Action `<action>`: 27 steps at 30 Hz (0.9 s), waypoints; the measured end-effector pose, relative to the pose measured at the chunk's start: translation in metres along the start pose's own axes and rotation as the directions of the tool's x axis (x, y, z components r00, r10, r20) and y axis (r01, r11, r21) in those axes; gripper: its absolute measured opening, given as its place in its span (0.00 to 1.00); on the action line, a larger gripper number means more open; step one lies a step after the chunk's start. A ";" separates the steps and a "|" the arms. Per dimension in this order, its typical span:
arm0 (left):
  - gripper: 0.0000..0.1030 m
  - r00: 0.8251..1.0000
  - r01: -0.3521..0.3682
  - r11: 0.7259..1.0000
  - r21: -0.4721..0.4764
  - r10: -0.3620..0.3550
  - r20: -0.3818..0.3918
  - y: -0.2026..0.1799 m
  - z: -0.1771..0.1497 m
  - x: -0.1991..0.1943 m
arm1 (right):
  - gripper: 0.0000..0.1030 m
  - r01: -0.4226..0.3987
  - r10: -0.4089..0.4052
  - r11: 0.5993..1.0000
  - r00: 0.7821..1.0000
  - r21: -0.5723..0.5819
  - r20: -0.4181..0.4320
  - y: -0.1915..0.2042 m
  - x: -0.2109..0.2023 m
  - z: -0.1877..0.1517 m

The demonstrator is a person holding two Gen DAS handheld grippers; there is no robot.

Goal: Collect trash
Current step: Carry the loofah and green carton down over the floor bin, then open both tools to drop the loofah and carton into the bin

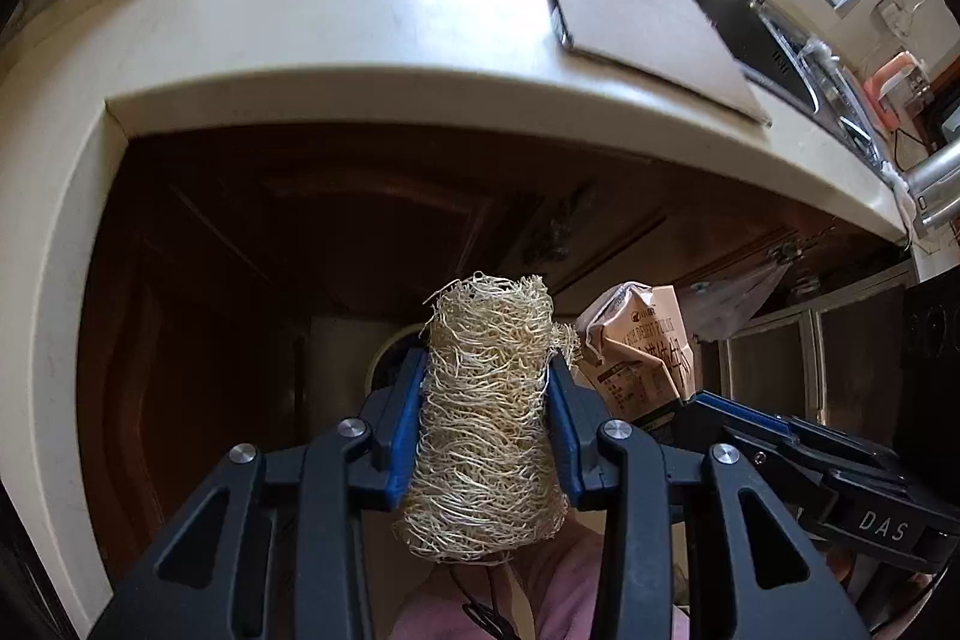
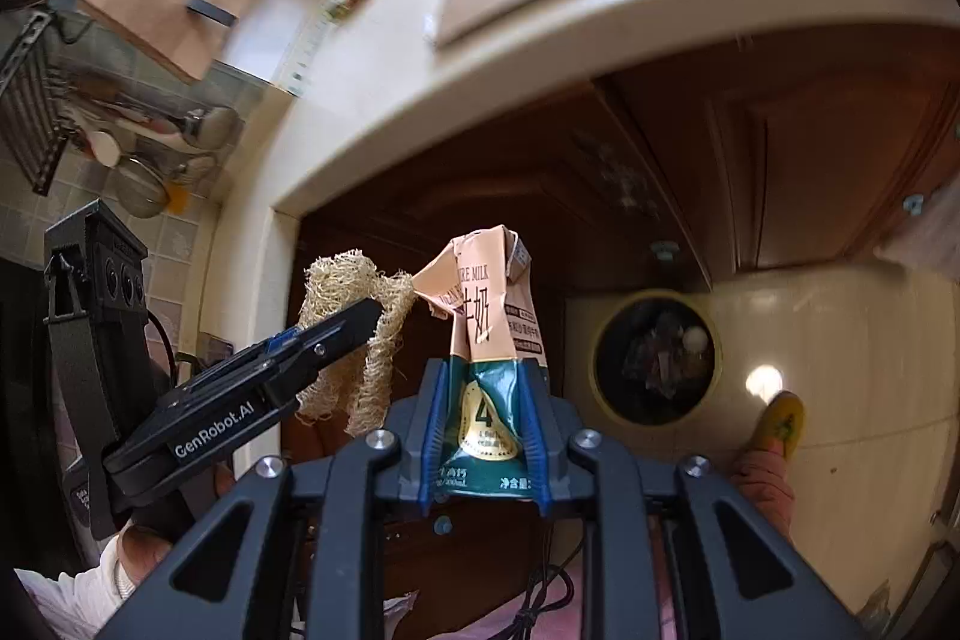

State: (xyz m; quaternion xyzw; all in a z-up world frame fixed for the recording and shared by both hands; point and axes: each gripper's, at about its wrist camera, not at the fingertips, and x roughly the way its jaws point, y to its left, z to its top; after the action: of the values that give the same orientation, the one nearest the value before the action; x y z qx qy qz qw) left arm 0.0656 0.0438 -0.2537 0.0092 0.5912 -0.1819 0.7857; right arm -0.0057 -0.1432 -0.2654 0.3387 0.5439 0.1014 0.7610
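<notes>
Both grippers hang in front of a dark brown wooden cabinet door [image 1: 360, 232], below the rounded edge of a cream stone countertop [image 1: 360, 10]. The left gripper [image 1: 489, 376] has its 2 blue-padded jaws pressed against the sides of a straw-coloured, fibrous loofah scrubber [image 1: 489, 418], which stands upright between them and rises above the fingertips. The right gripper [image 2: 480, 394] clamps a crumpled peach-and-green milk carton [image 2: 489, 334] by its green lower half; the peach top leans toward 11 o'clock and touches the loofah's frayed edge. In the left wrist view the carton sits at 3 o'clock of the loofah, just beside it. A round bin with a cream rim [image 2: 657, 358], already holding dark scraps, stands on the pale tiled floor [image 2: 840, 370] at 3 o'clock of the carton. A yellow slipper [image 2: 780, 421] and a pink trouser cuff [image 2: 759, 484] appear at 4 o'clock of the bin.
</notes>
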 end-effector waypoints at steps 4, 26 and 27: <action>0.35 0.996 -0.019 1.000 -0.006 0.019 -0.087 0.007 -0.017 0.054 | 0.23 0.037 -0.034 0.998 0.997 0.043 -0.069 -0.033 0.038 -0.009; 0.63 0.958 -0.150 0.978 -0.148 0.106 -0.267 0.067 -0.072 0.209 | 0.43 0.191 -0.155 0.977 0.942 0.098 -0.298 -0.119 0.211 -0.010; 0.63 0.958 -0.154 0.976 -0.156 0.109 -0.267 0.072 -0.075 0.208 | 0.43 0.192 -0.157 0.977 0.940 0.089 -0.302 -0.117 0.211 -0.010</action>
State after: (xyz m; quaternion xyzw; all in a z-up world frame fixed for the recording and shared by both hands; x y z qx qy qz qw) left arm 0.0662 0.0711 -0.4848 0.0027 0.6996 -0.0736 0.7107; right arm 0.0418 -0.1160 -0.5008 0.3143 0.6836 0.0502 0.6568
